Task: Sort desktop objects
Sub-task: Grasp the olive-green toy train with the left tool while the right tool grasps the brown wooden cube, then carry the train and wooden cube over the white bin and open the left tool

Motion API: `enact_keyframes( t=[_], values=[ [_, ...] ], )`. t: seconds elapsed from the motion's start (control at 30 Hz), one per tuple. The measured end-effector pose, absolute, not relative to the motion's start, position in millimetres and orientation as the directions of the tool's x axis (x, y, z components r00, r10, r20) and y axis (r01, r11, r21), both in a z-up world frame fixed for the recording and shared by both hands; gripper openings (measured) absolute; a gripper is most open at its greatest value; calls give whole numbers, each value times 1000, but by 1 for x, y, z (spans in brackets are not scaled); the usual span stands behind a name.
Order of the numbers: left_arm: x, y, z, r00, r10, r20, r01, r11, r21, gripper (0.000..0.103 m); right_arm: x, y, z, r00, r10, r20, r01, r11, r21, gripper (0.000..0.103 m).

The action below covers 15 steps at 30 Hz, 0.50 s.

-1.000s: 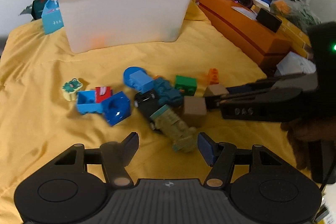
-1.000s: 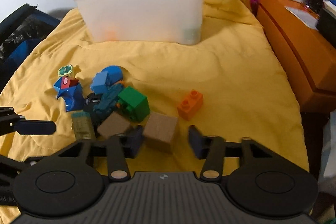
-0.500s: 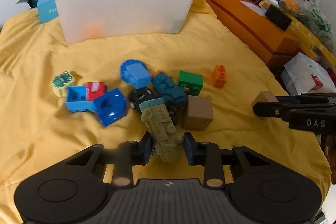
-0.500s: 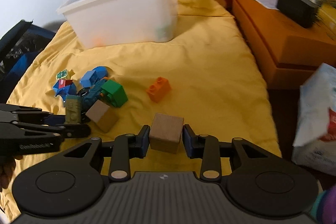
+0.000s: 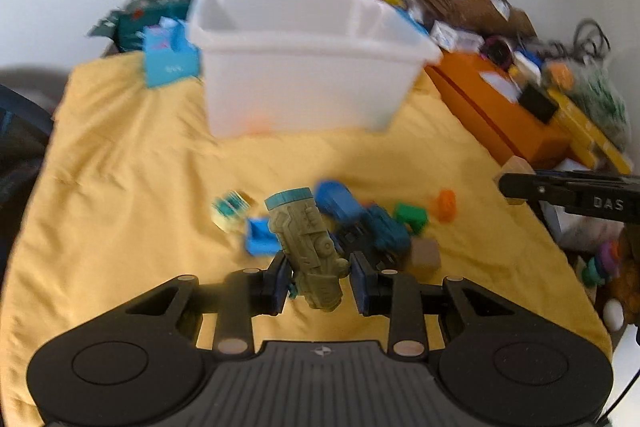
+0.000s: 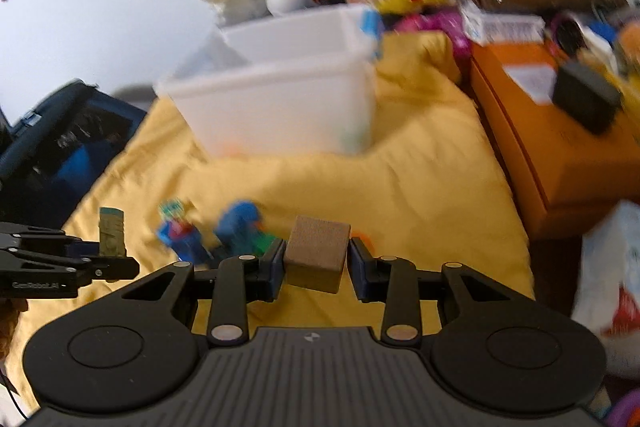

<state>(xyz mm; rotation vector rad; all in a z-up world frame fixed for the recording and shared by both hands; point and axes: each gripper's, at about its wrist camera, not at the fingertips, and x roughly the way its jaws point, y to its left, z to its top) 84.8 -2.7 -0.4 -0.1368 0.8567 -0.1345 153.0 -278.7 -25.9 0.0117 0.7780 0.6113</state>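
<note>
Left gripper (image 5: 320,281) clamped on the olive-green toy train (image 5: 308,247), which is tilted with its teal end up, above the yellow cloth (image 5: 120,187); right gripper (image 6: 316,269) clamped on a brown wooden cube (image 6: 317,250), also clear of the cloth. Just beyond the left gripper, loose pile on the cloth: blue bricks (image 5: 262,241), dark teal toy (image 5: 386,231), green brick (image 5: 410,217), orange brick (image 5: 446,205), second brown cube (image 5: 425,254). Farther back the white plastic bin (image 5: 300,67) stands upright, well apart from the pile; orange box (image 5: 496,107) to its right; both views motion-blurred.
</note>
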Motion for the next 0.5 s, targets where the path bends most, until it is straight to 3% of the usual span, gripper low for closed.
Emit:
enact_keyframes(
  t=[0.17, 0.5],
  values=[
    [99, 26, 32, 690, -142, -710, 15, 983, -182, 35, 161, -263, 7, 563, 570, -598, -556, 797, 236, 37],
    [149, 44, 91, 734, -135, -666, 70, 990, -124, 35, 212, -241, 67, 574, 607, -550, -602, 768, 220, 37]
  ],
)
